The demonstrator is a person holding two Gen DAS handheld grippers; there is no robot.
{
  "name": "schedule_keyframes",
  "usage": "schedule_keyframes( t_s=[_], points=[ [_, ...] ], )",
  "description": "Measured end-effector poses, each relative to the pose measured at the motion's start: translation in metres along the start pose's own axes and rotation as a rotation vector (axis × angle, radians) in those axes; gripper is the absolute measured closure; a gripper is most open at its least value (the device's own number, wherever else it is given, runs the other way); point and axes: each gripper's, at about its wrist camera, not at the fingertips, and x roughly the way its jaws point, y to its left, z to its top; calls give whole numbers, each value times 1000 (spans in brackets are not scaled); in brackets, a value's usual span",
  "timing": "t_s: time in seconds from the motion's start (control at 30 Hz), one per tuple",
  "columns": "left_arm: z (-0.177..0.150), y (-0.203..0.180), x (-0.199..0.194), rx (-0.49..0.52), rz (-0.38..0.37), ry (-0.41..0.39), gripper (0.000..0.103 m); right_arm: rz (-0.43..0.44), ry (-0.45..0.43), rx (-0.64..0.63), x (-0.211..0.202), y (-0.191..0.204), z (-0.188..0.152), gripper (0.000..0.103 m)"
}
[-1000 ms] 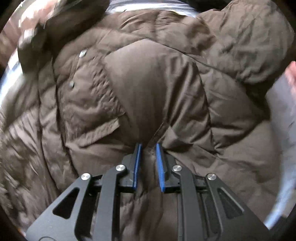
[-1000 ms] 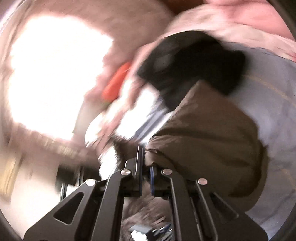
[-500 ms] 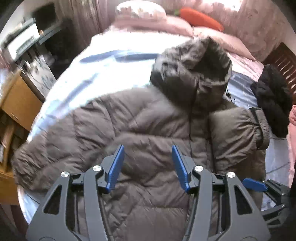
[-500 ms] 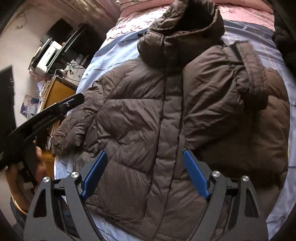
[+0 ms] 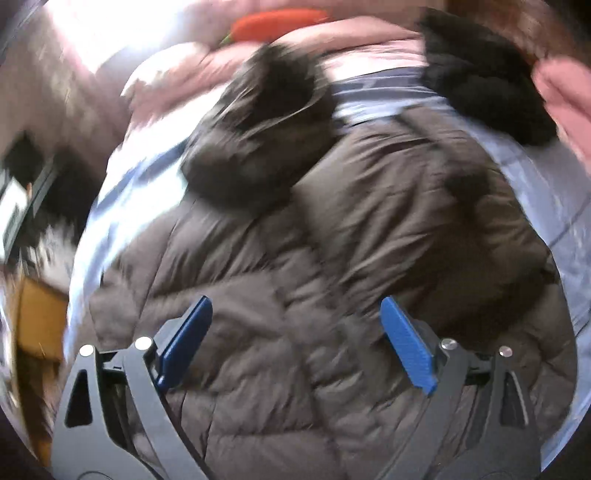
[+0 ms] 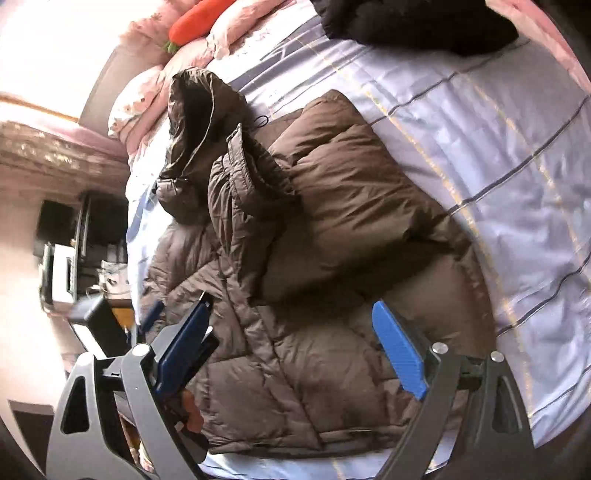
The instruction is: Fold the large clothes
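A brown hooded puffer jacket [image 6: 332, 350] lies front-up on the bed, hood [image 6: 192, 122] toward the pillows. One sleeve [image 6: 251, 206] and that side panel [image 6: 351, 192] lie folded over the chest. My right gripper [image 6: 291, 314] hovers above the lower front, jaws still opening, nothing between them. The left wrist view is blurred: the jacket [image 5: 295, 295] fills it, hood [image 5: 266, 122] at the top. My left gripper [image 5: 295, 332] hangs over the jacket's middle, jaws opening wide with only air between them. One blue finger [image 6: 153, 314] of it shows beside my right gripper's left finger.
A black garment [image 6: 413, 22] lies on the striped pale-blue sheet [image 6: 498, 147] near the pink pillows [image 6: 147, 88]. An orange carrot-shaped cushion [image 6: 195, 22] rests on them. A desk with a printer [image 6: 59, 273] and a wooden cabinet [image 5: 37, 317] stand left of the bed.
A second ago both grippers were shut close on jacket fabric. Both have let go, opened wide and drawn back above the jacket, which now lies with its sleeve folded across the front.
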Motion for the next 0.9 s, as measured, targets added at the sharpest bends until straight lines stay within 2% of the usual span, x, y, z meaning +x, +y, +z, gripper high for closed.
schedule_keyframes(
  t_s=[0.1,0.13,0.17,0.2,0.23,0.27,0.33,0.47,0.57,0.6,0.67,0.7,0.73,0.77,0.83,0.9],
  points=[
    [20,-39,17,70,13,12,10,53,53,-1,10,1,-4,13],
    [26,-48,27,54,-23,41,33,34,62,2,12,-3,-4,13],
    [30,-51,36,31,-60,75,50,18,59,-4,10,-4,-4,12],
    [35,-53,54,9,-91,150,82,22,62,-14,14,-5,-3,12],
    [37,-50,66,-19,-75,189,90,21,70,-23,15,-7,-2,12],
    [37,-44,69,-49,-83,192,92,5,67,-24,13,-10,-1,12],
    [36,-15,72,-147,-132,184,94,-49,33,-5,5,-19,1,12],
    [23,51,71,-256,-126,184,95,-77,10,11,-1,-27,2,11],
    [-9,117,72,-407,-172,235,93,-85,23,6,6,-24,0,11],
    [-16,129,71,-437,-164,247,90,-93,29,-2,11,-21,-1,11],
    [-36,162,73,-534,-141,308,68,-103,40,-13,19,-16,-2,11],
    [-46,178,72,-589,-118,333,53,-106,46,-19,25,-13,-2,11],
    [-52,188,67,-620,-85,329,53,-103,50,-26,31,-10,-2,11],
    [-56,195,62,-624,-44,317,53,-92,48,-32,36,-6,-3,11],
    [-54,198,48,-569,27,271,51,-58,23,-45,43,1,-3,11],
    [-43,193,30,-490,68,175,55,-45,-25,-91,50,12,-5,11]
  ],
)
